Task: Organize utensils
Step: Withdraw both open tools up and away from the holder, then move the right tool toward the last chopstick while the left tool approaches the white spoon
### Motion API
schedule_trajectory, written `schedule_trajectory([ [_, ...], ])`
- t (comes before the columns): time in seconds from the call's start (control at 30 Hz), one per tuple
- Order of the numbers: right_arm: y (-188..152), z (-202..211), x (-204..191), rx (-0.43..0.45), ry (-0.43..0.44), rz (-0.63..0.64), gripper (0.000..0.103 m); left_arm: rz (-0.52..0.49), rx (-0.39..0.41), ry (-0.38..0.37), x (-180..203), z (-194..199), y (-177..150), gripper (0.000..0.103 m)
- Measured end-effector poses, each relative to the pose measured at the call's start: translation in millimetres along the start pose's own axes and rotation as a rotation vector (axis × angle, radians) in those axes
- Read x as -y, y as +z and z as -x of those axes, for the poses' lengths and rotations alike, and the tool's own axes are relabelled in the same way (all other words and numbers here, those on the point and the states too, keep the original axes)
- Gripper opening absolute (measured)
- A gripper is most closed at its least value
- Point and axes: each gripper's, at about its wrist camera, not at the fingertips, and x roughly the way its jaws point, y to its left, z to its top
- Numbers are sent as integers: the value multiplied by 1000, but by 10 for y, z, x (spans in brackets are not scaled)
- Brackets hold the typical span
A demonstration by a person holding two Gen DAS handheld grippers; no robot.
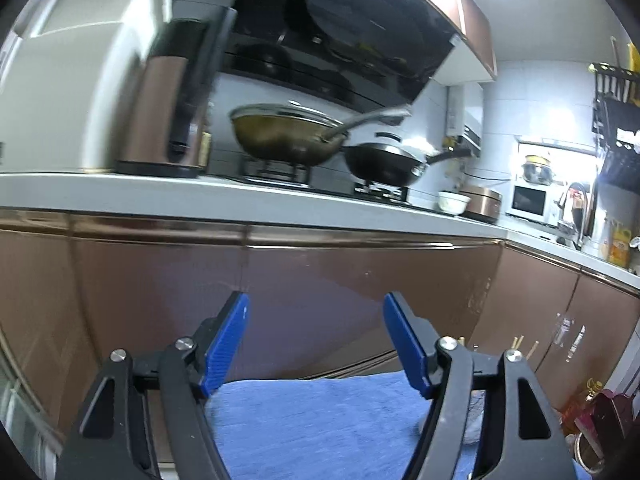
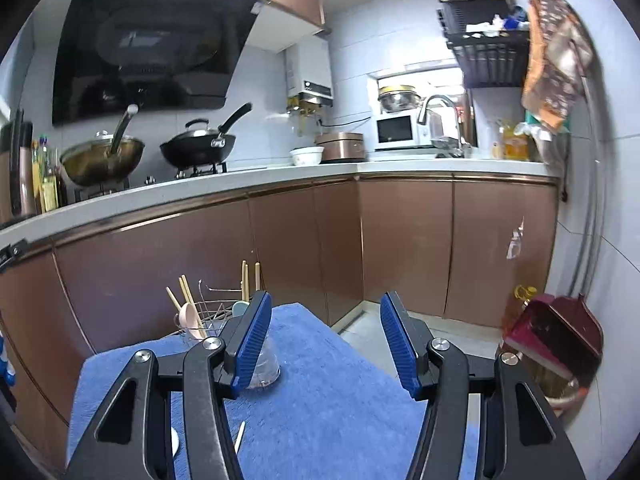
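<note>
In the right wrist view a wire utensil rack stands at the far left corner of a blue cloth. It holds wooden chopsticks, a pink spoon and a pale blue spoon. A clear glass cup sits partly hidden behind one finger, and a pale stick lies on the cloth nearer the camera. My right gripper is open above the cloth and holds nothing. My left gripper is open too, facing the cabinet doors over the blue cloth. Chopstick tips show at its right.
Brown cabinet doors run under a white counter with a brass wok, a black pan, a white bowl and a microwave. A dark red dustpan stands on the floor at right.
</note>
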Motion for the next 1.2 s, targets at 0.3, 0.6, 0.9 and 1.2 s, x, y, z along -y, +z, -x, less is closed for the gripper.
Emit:
schedule_trajectory([
  [0.3,119,764,45,41,22,-7,56,-55,-26,26,-421,608,-27,68],
  [0.6,40,1234,-92,32,74,36,56,-53,-107,-67,-695,1089,-306,68],
  [0.9,-105,1541,-229,11,134,50,56,-111,-140,-147,-748,1542,-455,68],
  [1.2,-127,1511,-220,-10,170,40,57,-86,-286,-251,-667,1374,-640,68],
])
